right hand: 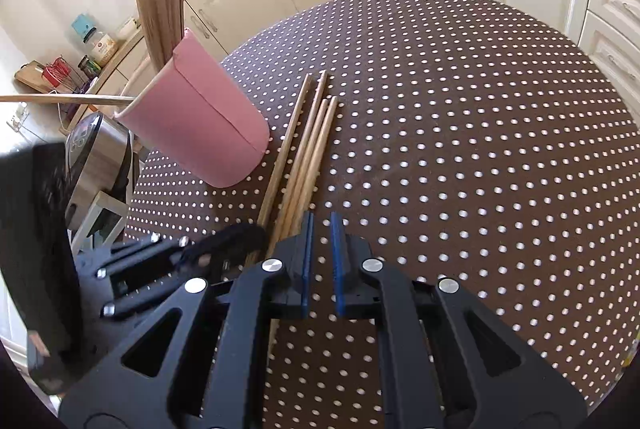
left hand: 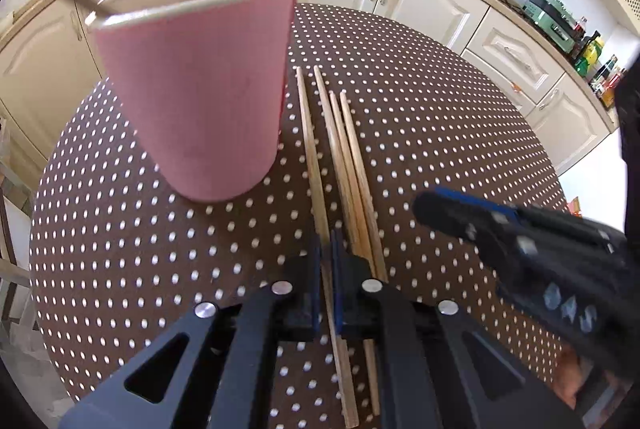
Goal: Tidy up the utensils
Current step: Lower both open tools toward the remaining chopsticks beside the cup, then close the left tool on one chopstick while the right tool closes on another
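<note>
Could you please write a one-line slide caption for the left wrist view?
Left gripper shut on one wooden chopstick beside the pink utensil cup on the dotted brown tablecloth.

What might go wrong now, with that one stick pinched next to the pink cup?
The left tool pinches one chopstick near its end, so it may swing or slip when lifted. Three loose chopsticks lie right beside it and could get dragged. The pink cup stands close; a swinging stick might knock it.
</note>
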Tool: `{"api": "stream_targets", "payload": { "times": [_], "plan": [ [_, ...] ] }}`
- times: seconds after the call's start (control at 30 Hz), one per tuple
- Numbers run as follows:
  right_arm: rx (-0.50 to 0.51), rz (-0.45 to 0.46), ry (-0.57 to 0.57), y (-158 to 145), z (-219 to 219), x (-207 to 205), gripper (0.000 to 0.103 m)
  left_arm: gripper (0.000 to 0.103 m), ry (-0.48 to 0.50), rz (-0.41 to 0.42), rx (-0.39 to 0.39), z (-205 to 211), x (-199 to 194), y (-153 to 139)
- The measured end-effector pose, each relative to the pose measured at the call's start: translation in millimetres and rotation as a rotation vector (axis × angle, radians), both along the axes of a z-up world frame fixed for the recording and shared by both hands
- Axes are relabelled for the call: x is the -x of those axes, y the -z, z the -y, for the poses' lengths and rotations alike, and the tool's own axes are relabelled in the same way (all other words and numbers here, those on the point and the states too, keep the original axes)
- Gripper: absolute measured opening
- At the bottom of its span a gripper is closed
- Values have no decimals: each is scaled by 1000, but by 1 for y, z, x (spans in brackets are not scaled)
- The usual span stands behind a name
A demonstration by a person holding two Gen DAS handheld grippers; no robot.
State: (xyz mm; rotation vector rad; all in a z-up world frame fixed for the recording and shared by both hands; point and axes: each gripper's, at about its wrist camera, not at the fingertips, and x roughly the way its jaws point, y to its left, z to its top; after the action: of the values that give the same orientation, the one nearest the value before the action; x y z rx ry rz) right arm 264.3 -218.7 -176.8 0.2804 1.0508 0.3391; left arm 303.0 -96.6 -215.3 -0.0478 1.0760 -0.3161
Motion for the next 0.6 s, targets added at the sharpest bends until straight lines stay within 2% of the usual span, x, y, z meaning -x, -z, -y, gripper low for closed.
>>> {"api": "stream_targets", "payload": {
  "times": [0.27,0.6],
  "plan": [
    [31,-38,-9,6,-24,-16,10,6,16,-30,40,-20,20,1],
    [148,-47,-8,7,-52,-25,10,6,29,-49,51,-55,51,1]
  ]
}}
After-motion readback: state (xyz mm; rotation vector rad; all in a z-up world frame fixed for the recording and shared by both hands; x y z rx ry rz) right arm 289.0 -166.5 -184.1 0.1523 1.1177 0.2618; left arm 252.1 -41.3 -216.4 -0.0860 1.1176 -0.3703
